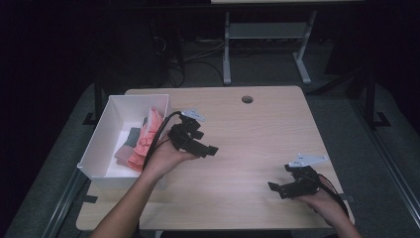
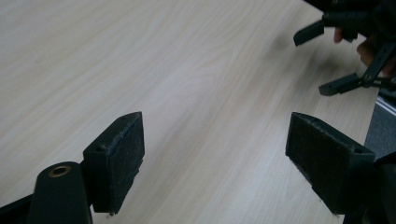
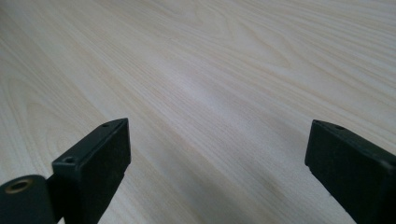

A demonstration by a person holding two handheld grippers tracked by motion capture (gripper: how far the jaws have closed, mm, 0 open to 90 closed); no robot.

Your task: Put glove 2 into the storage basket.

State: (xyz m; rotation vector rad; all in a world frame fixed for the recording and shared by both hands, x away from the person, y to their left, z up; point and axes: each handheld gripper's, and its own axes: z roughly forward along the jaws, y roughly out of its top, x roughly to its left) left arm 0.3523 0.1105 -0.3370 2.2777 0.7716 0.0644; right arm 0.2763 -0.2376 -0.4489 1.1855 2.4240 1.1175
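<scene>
A: Take the white box as the marker; what lies in it?

B: Folded cloths, pink and coral with a grey one among them, heaped against its right wall; the rest of its floor is bare.

A: And just right of the box?

B: The left gripper, held in the left hand close by the box's right wall; its jaws point right, away from the box, and stand wide apart over bare table with nothing between them.

A: So the cloths lie behind it?

B: Yes, to its left and just beside it; the heap's long axis runs along the box's length, front to back; I judge the gripper must turn back toward the box before any pick.

A: Farther right?

B: The right gripper, well apart from the box near the table's front right corner; its jaws are also spread wide and empty, pointing left across the wood; the left gripper is much the nearer to the cloths.
</scene>
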